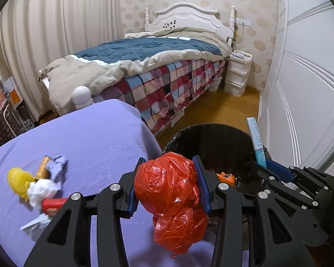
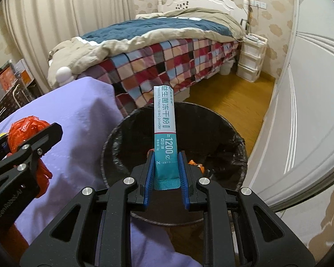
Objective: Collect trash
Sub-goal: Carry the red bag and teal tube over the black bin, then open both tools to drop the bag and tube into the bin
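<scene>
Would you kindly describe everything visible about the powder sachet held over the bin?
The sachet is a slim stick packet, white above and teal below, printed "Probiotics freeze-dried powder" and "1200". It stands upright, its crimped bottom end pinched between the right gripper's blue-padded fingers, above the black-lined trash bin. It looks sealed and uncreased.

The mouth of the black-lined trash bin is wide and open from above, with only a few orange scraps low inside, but the right gripper with its upright probiotic powder sachet stands over the near rim, and the left gripper with the crumpled red plastic bag is just beside the bin's left edge. The bin is close between the purple-covered surface on the left and the white wardrobe door on the right. A pile of trash occupies the left part of the surface, while its middle lies bare.
</scene>
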Demonstrator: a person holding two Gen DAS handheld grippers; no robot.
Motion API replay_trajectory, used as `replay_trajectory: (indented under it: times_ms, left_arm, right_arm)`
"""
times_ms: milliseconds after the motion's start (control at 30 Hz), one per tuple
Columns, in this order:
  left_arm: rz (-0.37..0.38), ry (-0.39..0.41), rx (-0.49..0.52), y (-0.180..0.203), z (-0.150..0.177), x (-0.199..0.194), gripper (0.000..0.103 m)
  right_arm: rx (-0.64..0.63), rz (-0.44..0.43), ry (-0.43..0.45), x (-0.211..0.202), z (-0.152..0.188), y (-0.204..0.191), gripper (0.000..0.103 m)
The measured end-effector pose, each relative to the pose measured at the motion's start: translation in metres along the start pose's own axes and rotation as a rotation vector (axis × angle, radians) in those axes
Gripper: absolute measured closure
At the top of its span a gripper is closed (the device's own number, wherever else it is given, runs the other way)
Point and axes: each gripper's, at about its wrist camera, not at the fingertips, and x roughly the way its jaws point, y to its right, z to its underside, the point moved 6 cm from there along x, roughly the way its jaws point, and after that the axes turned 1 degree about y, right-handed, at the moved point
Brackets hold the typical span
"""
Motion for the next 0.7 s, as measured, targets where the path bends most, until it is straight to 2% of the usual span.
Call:
replay_trajectory:
  times_ms: [300,700]
  left_arm:
    - [-0.010,-0.038,0.030,0.019,-0.004,0.036,0.060]
    - [-0.032,-0.045,0.060,0.031,-0.011,0.055,0.060]
  right_arm:
    - [0.033,0.023,-0.030,0.022,-0.002,0.024,0.082]
    - [0.056,0.036,-0.054,0.039,-0.003,0.037,0.082]
